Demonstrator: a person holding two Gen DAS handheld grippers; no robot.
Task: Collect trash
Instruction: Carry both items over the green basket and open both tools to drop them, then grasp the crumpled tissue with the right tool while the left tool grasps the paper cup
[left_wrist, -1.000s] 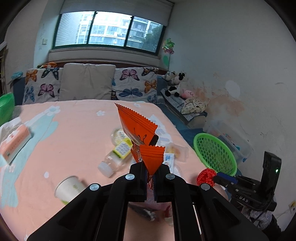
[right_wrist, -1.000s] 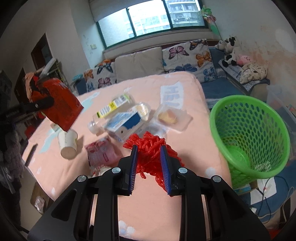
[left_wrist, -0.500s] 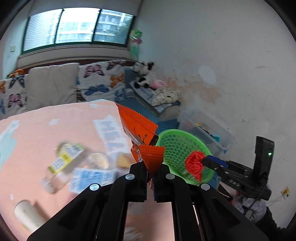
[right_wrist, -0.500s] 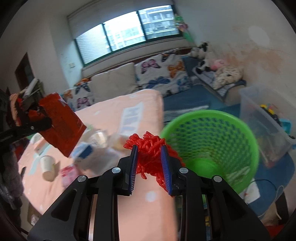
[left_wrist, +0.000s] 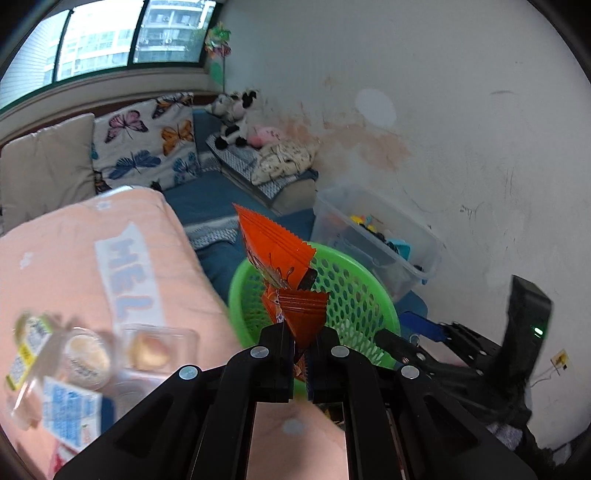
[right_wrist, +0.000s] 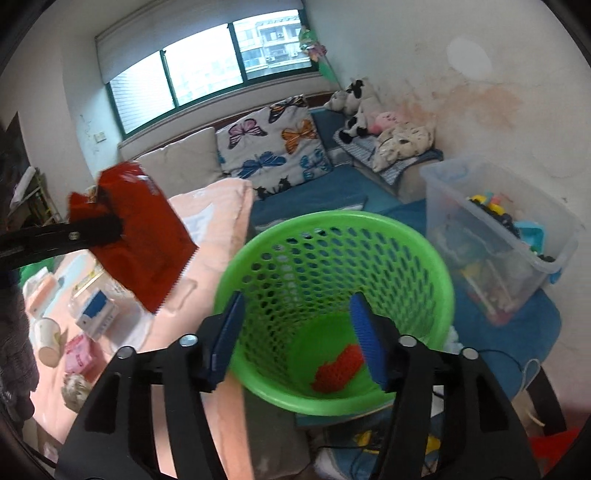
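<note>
Two pieces of trash are on their way into the green basket (right_wrist: 332, 258) beside the bed (left_wrist: 74, 258): a red mesh wad (right_wrist: 340, 369) already lies on the basket floor below my right gripper (right_wrist: 299, 339), whose blue-padded jaws are opening with nothing between them, while my left gripper (left_wrist: 301, 354) is clenched on an orange snack wrapper (left_wrist: 280, 258) whose serrated top stands up in front of the basket rim. To finish well, I judge the left hand should carry the wrapper fully over the basket mouth before letting go, since the light foil could flutter onto the blue mat (left_wrist: 221, 254) if dropped at the rim, and the right hand should draw clear so the two tools do not collide. Both grippers tilt forward and downward; the right sits directly above the basket opening, the left comes in from the bed side, near the rim. More litter, a paper cup (right_wrist: 48, 343), a blue-and-white carton (right_wrist: 96, 314) and a pink packet (right_wrist: 79, 356), waits on the bed
</note>
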